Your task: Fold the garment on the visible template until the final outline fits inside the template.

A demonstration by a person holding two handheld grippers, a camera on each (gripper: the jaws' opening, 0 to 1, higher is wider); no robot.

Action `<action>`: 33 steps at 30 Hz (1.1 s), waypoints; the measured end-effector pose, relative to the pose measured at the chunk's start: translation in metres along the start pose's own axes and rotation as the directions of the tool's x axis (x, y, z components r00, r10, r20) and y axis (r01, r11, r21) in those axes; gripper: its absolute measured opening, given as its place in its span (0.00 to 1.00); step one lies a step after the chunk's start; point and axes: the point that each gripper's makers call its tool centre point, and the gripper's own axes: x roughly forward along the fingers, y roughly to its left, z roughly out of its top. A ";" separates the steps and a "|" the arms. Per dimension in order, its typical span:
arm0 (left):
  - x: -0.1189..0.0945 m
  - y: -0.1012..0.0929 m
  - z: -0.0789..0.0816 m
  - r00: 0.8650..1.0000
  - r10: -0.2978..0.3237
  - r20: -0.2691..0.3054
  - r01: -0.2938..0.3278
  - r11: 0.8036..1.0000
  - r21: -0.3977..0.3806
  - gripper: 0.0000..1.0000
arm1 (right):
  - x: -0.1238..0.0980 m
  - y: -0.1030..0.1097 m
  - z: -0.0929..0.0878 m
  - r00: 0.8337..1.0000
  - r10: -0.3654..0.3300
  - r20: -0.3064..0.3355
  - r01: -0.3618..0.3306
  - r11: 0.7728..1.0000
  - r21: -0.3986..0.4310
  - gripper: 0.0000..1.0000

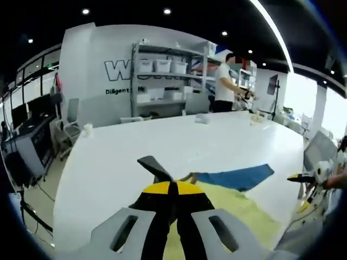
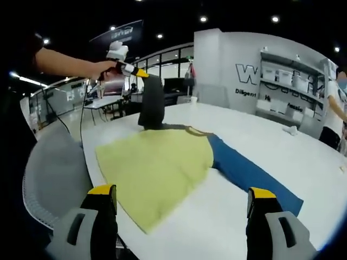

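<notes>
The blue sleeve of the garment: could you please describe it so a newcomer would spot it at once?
On the big white table lies a yellow-green garment. From its upper edge one long blue sleeve stretches flat across the tabletop, away from the left gripper. It is the garment's only blue part.

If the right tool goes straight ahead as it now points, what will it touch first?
Most likely the yellow body of the garment lying on the white table, between and ahead of the open right tool; depth is uncertain.
</notes>
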 end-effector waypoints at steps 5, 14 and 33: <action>0.012 -0.027 -0.006 0.999 -0.043 -0.015 0.043 0.999 0.013 0.00 | -0.002 0.003 -0.003 1.000 0.003 0.004 -0.003 0.999 0.033 0.99; 0.030 -0.061 0.002 0.996 -0.090 -0.010 0.090 0.996 0.003 0.00 | -0.005 0.004 -0.009 1.000 0.009 0.009 -0.009 0.997 0.071 0.99; 0.068 -0.084 -0.036 0.989 -0.107 -0.102 0.109 0.994 0.013 0.00 | -0.006 0.003 -0.013 0.999 -0.027 0.021 0.025 0.997 0.068 0.99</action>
